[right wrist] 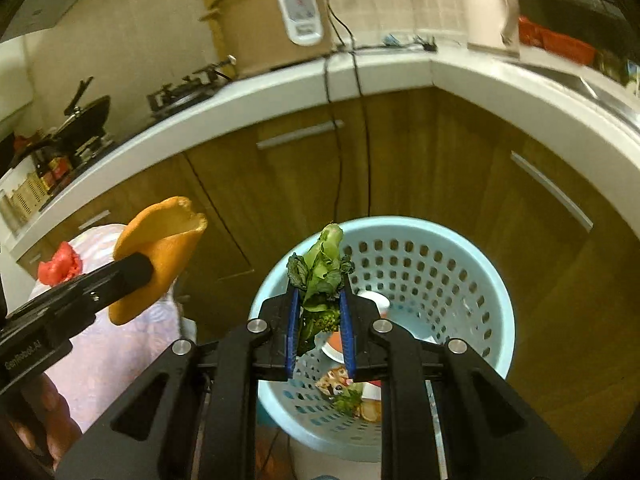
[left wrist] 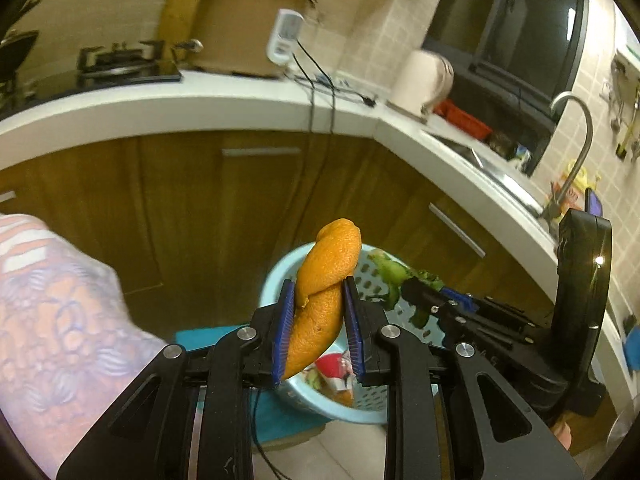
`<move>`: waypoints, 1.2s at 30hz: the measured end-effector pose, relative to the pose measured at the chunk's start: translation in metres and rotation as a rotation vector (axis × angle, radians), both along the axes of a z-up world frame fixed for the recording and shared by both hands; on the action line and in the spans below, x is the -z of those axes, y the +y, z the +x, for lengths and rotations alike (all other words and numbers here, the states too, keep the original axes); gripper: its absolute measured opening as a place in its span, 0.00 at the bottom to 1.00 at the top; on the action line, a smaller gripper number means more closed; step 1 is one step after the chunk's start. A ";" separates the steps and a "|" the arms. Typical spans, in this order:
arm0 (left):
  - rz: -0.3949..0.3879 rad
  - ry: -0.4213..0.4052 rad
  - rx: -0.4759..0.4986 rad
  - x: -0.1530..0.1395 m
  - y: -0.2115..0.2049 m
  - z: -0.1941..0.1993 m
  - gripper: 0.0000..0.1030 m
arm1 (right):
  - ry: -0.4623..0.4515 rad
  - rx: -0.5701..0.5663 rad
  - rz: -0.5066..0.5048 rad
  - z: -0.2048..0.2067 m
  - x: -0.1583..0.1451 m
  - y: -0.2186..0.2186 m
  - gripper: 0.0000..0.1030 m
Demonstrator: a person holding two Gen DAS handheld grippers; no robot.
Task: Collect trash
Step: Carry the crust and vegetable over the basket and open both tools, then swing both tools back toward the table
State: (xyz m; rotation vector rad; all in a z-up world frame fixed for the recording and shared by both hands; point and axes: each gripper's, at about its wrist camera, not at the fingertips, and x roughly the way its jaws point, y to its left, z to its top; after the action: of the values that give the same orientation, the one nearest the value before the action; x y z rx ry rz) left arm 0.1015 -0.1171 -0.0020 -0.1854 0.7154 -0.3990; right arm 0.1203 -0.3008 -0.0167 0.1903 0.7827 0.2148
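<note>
My left gripper [left wrist: 318, 292] is shut on an orange peel [left wrist: 326, 280] and holds it in the air just left of a light blue perforated trash basket [left wrist: 372, 272]. The peel also shows in the right wrist view [right wrist: 160, 256]. My right gripper [right wrist: 319, 292] is shut on a bunch of wilted green vegetable scraps [right wrist: 322, 272] above the near rim of the basket [right wrist: 460, 280]. The scraps also show in the left wrist view [left wrist: 394, 276]. The basket holds wrappers and food scraps [right wrist: 348, 392].
A white L-shaped counter [right wrist: 280, 92] over brown cabinets [right wrist: 400, 160] stands behind the basket. On it are a rice cooker [right wrist: 276, 20], a kettle [right wrist: 490, 8], a gas stove [left wrist: 124, 62] and a sink with tap [left wrist: 576, 140]. Black cables [right wrist: 340, 140] hang down the cabinet.
</note>
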 end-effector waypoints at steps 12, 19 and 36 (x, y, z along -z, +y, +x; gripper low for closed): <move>0.003 0.119 0.055 0.036 -0.034 0.029 0.48 | 0.130 0.044 0.059 0.017 0.038 -0.031 0.18; 0.006 0.106 0.037 0.031 -0.026 0.025 0.53 | 0.119 0.078 0.087 0.014 0.035 -0.041 0.49; -0.077 -0.008 -0.167 -0.014 0.077 -0.044 0.54 | -0.007 -0.127 0.057 -0.016 -0.020 0.047 0.49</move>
State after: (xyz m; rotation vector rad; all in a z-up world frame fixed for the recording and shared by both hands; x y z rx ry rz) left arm 0.0579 -0.0398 0.0121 -0.3140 0.6716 -0.2676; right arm 0.1046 -0.2535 0.0029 0.1937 0.7830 0.3581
